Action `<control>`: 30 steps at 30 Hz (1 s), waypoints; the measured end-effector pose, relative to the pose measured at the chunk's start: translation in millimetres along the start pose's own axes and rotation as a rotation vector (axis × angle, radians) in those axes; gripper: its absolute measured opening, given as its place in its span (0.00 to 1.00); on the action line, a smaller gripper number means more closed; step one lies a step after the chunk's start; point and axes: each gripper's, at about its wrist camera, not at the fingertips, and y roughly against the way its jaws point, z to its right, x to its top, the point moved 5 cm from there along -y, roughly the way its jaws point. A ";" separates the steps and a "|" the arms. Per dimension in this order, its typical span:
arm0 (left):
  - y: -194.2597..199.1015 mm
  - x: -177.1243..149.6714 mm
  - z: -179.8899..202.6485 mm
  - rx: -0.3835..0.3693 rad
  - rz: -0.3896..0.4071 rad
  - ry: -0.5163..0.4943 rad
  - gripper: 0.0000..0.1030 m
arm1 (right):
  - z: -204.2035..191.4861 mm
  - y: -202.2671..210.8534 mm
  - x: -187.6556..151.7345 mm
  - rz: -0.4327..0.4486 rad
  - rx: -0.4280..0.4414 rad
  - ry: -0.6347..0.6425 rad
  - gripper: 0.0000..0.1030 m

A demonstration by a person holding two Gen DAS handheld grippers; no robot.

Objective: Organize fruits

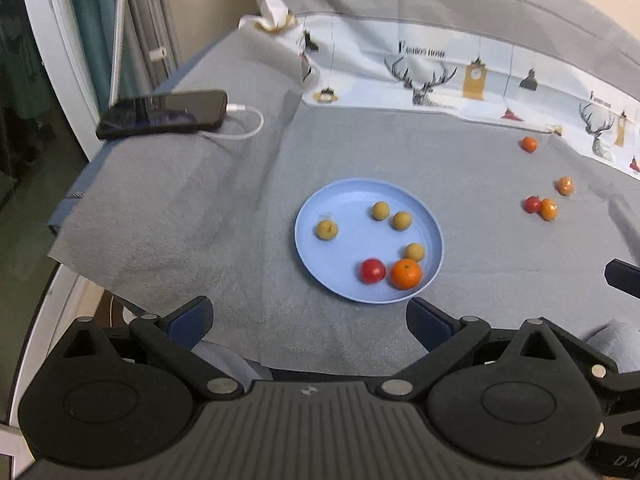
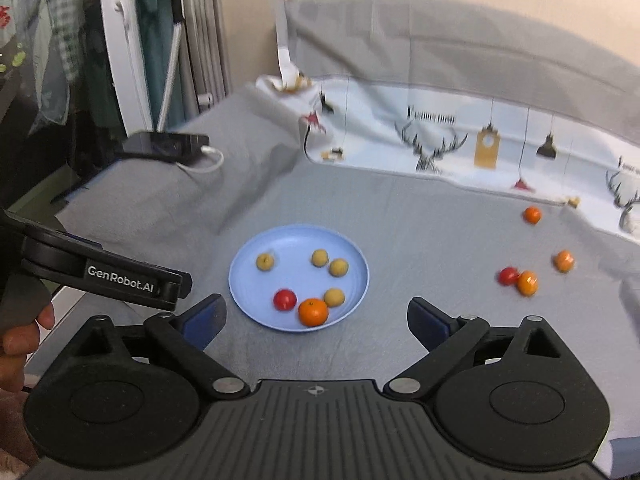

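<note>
**Both grippers hovering empty over the blue plate and the loose fruits**

The left gripper (image 1: 310, 318) is hovering with its jaws spread wide and nothing between them, just below the near rim of the blue plate (image 1: 308, 220). The right gripper (image 2: 316, 320) is also standing wide apart and empty, and the plate is sitting at its 12 o'clock.

The plate is holding six fruits: four yellow-brown round fruits, one of them (image 1: 327, 229) alone at 9 o'clock of the plate, plus a red fruit (image 1: 373, 271) and an orange (image 1: 405, 273) touching each other near 5 o'clock.

Four fruits are still waiting on the grey cloth (image 1: 180, 208), well apart from the plate, at about 2 to 3 o'clock in both views: a far orange fruit (image 2: 532, 215), another orange one (image 2: 563, 261), and a red fruit (image 2: 508, 276) touching an orange neighbour (image 2: 527, 283).

These fruits are probably light, round and smooth, so they are likely rolling easily on the soft cloth. The skins look thin and could bruise. A good hold is probably across the widest middle, with gentle pressure, coming from above. The touching pair is likely needing care, because taking one can be pushing the other away.
</note>
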 end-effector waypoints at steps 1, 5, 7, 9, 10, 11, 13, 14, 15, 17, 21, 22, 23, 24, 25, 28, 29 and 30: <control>6.0 -1.0 0.8 0.001 0.013 0.001 1.00 | -0.6 5.6 -0.2 0.013 -0.001 0.004 0.95; 20.4 -4.4 4.7 -0.002 0.041 -0.003 1.00 | -4.3 25.9 -2.9 0.052 -0.001 0.016 0.95; 27.4 -7.5 6.3 -0.001 0.050 -0.007 1.00 | -6.1 34.5 -4.3 0.068 -0.001 0.024 0.95; 34.4 -9.2 7.3 0.004 0.062 -0.012 1.00 | -7.9 42.4 -4.8 0.085 -0.002 0.032 0.95; 38.7 -9.9 8.2 0.006 0.072 -0.014 1.00 | -9.4 46.0 -4.9 0.094 -0.002 0.035 0.95; 42.3 -10.4 8.8 0.010 0.082 -0.017 1.00 | -10.2 49.6 -5.3 0.104 -0.002 0.038 0.95; 48.7 -12.0 8.6 0.013 0.097 -0.022 1.00 | -11.9 55.8 -5.9 0.118 -0.003 0.044 0.96; 51.9 -12.8 8.9 0.014 0.102 -0.023 1.00 | -12.8 58.3 -6.3 0.124 -0.003 0.046 0.96; 55.1 -13.9 9.3 0.015 0.108 -0.023 1.00 | -13.4 60.0 -6.1 0.129 -0.002 0.047 0.96; 59.1 -14.9 9.2 0.017 0.115 -0.022 1.00 | -15.1 63.9 -6.6 0.138 -0.002 0.051 0.96; 65.1 -15.6 8.0 0.017 0.126 -0.018 1.00 | -18.3 70.4 -8.1 0.152 -0.004 0.062 0.96; 66.0 -15.9 8.0 0.017 0.129 -0.018 1.00 | -18.4 71.4 -8.4 0.154 -0.005 0.064 0.96; 66.7 -15.9 8.0 0.016 0.131 -0.018 1.00 | -18.6 72.1 -8.2 0.155 -0.006 0.065 0.96; 67.4 -15.9 7.9 0.016 0.134 -0.019 1.00 | -19.0 72.9 -8.1 0.157 -0.007 0.067 0.96; 68.0 -15.8 8.0 0.016 0.137 -0.020 1.00 | -19.6 73.4 -8.1 0.158 -0.008 0.068 0.96; 68.4 -15.7 6.4 0.015 0.140 -0.019 1.00 | -20.7 73.3 -8.2 0.159 -0.010 0.071 0.96; 68.1 -15.8 6.1 0.015 0.139 -0.019 1.00 | -21.0 73.0 -8.2 0.158 -0.009 0.072 0.96; 67.8 -15.8 5.8 0.015 0.138 -0.019 1.00 | -21.1 72.6 -8.4 0.157 -0.009 0.075 0.96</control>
